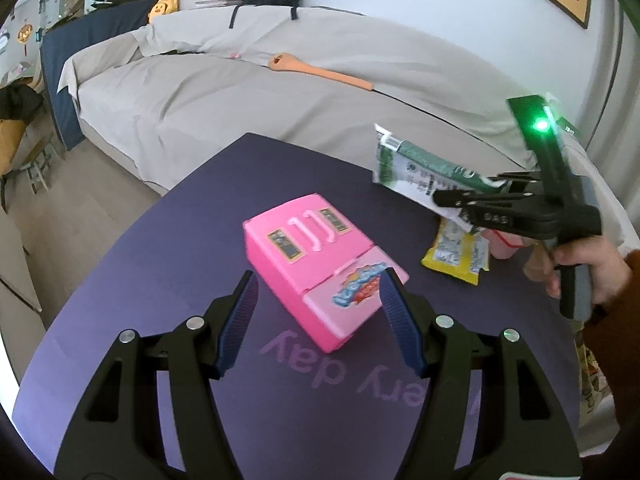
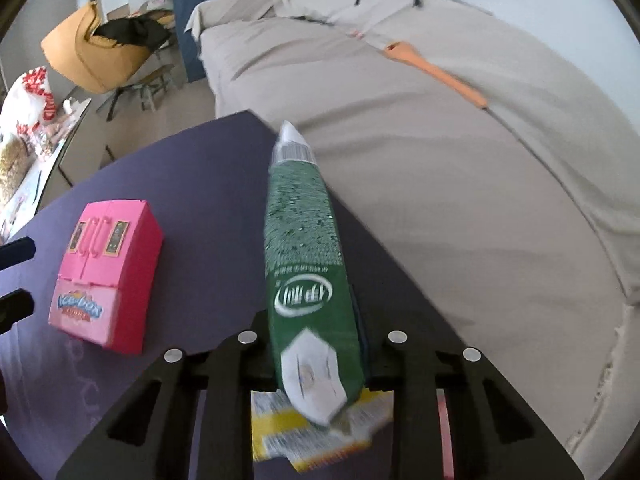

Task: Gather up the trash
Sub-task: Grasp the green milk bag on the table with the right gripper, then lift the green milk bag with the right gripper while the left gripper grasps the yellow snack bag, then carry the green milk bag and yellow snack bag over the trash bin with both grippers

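Lying beside the pink toy fridge (image 1: pixel 320 276), a yellow wrapper (image 1: pixel 456 256) remains.

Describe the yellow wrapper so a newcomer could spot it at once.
Start at the dark purple table in front of the grey sofa. Right of the pink toy fridge, beneath the right claw, the yellow wrapper lies flat. It is the only yellow item; the green packet above it is held off the table.
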